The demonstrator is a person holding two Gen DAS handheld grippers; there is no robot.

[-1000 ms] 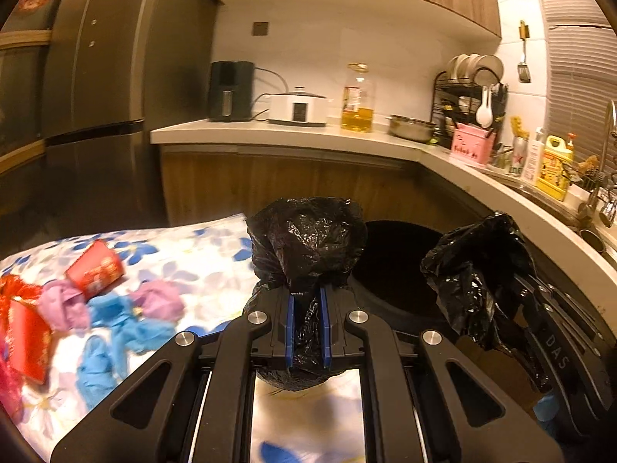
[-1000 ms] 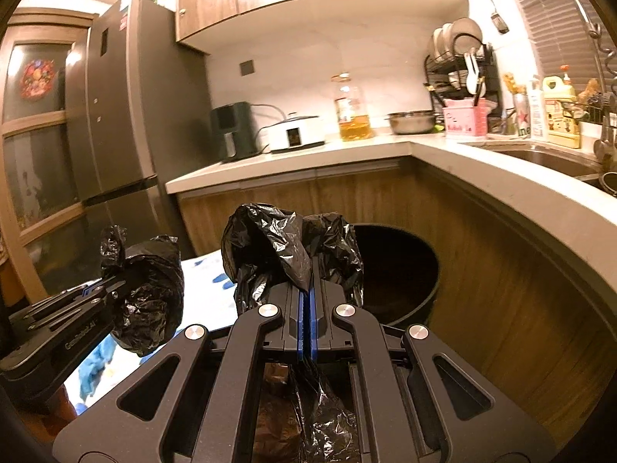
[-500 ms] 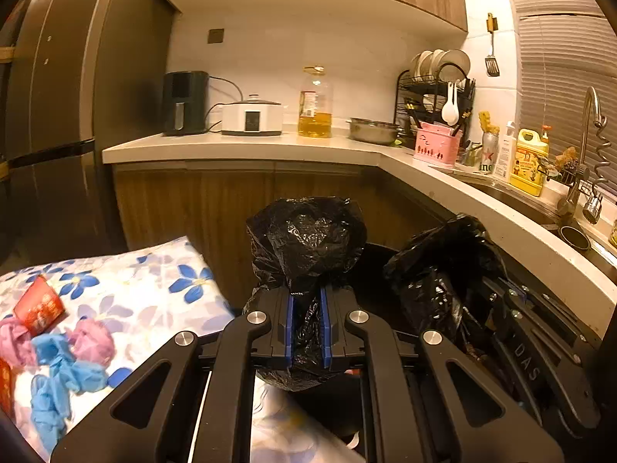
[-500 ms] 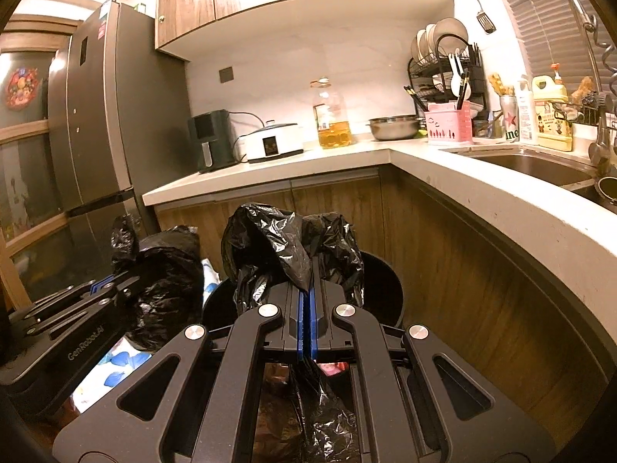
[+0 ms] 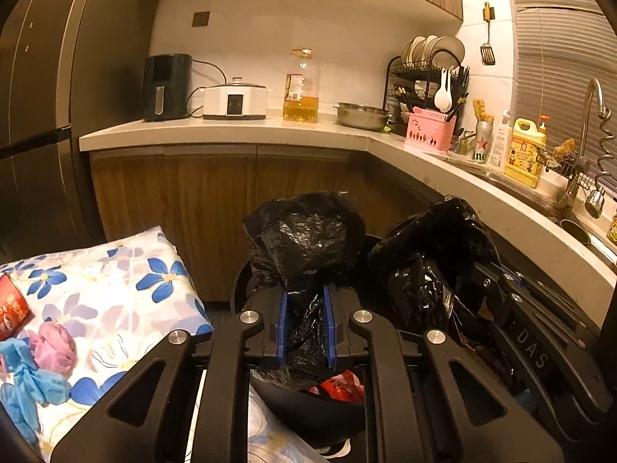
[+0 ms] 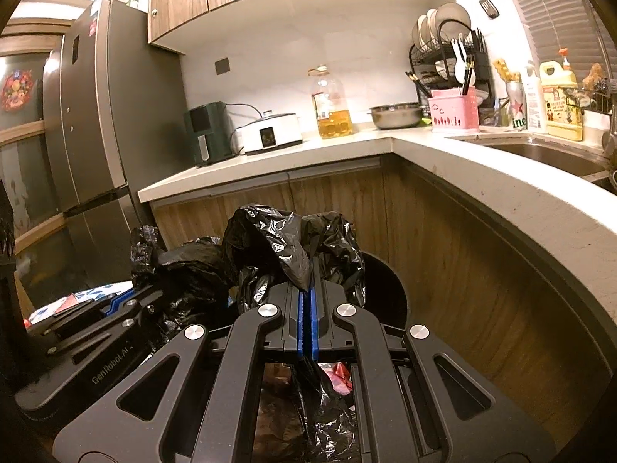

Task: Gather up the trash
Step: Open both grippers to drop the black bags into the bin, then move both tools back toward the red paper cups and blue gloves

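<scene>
Nearest, in the left wrist view: left gripper [image 5: 304,324], jaws opening, a bunched fold of black bag [image 5: 308,239] between the blue pads, seemingly still caught there. Just to its right, right gripper [image 5: 497,281], seen from the side, with another bunch of the same bag. In the right wrist view: right gripper [image 6: 307,305] clenched tight on the bag's rim, pads almost meeting, plastic spilling above and trailing below.

Under both grippers: red wrappers [image 5: 339,384] already inside the bag. Directly beneath and behind: round black bin [image 5: 246,281], mouth open, bag hanging over it. Judged: bag being lowered or fitted into the bin, part of the rubbish already collected.

To the left, beside the bin: table with floral cloth [image 5: 115,289], not yet cleared. Left on it: pink tissue ball [image 5: 54,347], blue gloves [image 5: 29,389], red packet [image 5: 13,310]. Judged: task roughly midway, several pieces still to gather.

Farther back: wooden cabinets and pale counter [image 5: 231,131] with appliances, oil bottle, dish rack; fridge at far left; sink at far right.
</scene>
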